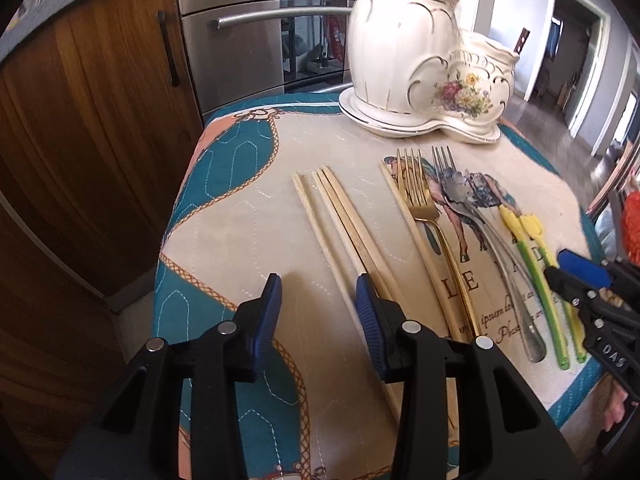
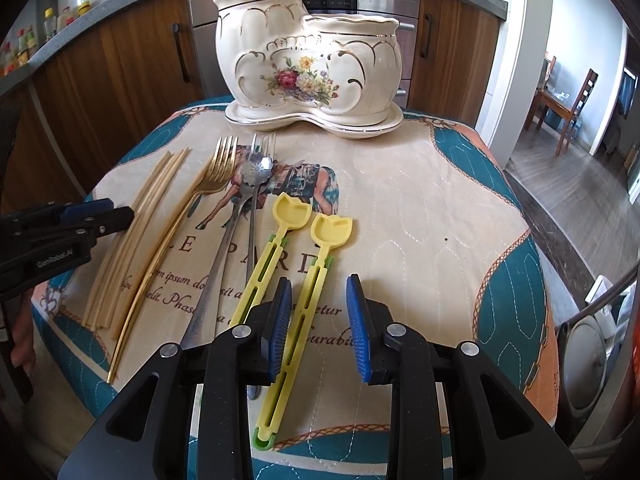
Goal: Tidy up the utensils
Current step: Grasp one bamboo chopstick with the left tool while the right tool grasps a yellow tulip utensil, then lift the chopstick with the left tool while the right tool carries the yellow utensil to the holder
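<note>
A cream two-part ceramic holder (image 2: 308, 64) with a flower motif stands at the table's far side; it also shows in the left wrist view (image 1: 424, 60). Before it lie several wooden chopsticks (image 1: 344, 216) (image 2: 136, 232), a gold fork (image 1: 420, 204) (image 2: 192, 208), a silver fork (image 1: 444, 164) and silver spoon (image 2: 248, 184), and two yellow-green spoons (image 2: 296, 252) (image 1: 536, 264). My left gripper (image 1: 318, 300) is open, above the near ends of the chopsticks. My right gripper (image 2: 318, 312) is open, over the handle of the right yellow spoon.
The table wears a quilted teal and beige cloth (image 2: 420, 208). Wooden cabinets (image 1: 80, 120) and a steel oven (image 1: 248, 40) stand behind it. A doorway with a dining chair (image 2: 576, 100) is on the right. The other gripper shows at each view's edge (image 1: 592, 280) (image 2: 96, 216).
</note>
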Demonstrator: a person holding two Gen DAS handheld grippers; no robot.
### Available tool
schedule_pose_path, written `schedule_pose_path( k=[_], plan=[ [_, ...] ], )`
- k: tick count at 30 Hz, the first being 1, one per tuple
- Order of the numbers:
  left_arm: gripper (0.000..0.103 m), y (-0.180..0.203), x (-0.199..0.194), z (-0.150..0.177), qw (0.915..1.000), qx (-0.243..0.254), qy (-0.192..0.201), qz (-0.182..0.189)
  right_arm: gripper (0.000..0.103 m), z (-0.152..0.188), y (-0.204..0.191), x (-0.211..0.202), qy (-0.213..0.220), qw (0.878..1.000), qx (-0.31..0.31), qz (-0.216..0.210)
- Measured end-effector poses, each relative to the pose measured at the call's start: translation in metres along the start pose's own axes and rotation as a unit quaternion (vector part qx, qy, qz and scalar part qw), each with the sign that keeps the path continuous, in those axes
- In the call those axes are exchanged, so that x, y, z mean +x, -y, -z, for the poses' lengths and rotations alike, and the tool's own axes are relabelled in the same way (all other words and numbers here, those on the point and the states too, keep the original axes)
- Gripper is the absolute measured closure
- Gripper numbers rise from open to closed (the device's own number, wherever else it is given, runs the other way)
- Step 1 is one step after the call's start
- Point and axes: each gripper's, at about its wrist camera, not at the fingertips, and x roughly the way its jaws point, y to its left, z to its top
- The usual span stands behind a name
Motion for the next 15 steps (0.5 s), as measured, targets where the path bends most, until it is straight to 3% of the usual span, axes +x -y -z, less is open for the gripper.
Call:
schedule_pose_path(
  k=[3,8,12,15],
  plan=[
    [0.066,-0.001,-0.001,-0.001,0.9999,0.013,-0.005,0.007,0.073,-0.002,0.003,0.001,-0.011,1.0,-0.003,-0.011],
    [0.083,-0.013,-0.001,-0.001,0.9998,0.003,-0.009,0.02,0.073,-0.005,0.008,0.002,-0.024,0.999,0.004,-0.031],
    [0.095,-0.018,0.004,-0.005,0.9998,0.005,-0.002,0.017,0.091,-0.004,0.007,0.002,-0.022,0.999,0.004,-0.036],
    [0.099,-0.024,0.006,-0.007,0.9996,-0.004,-0.001,0.029,0.092,-0.003,0.008,0.001,-0.018,0.999,0.001,-0.037]
  ],
)
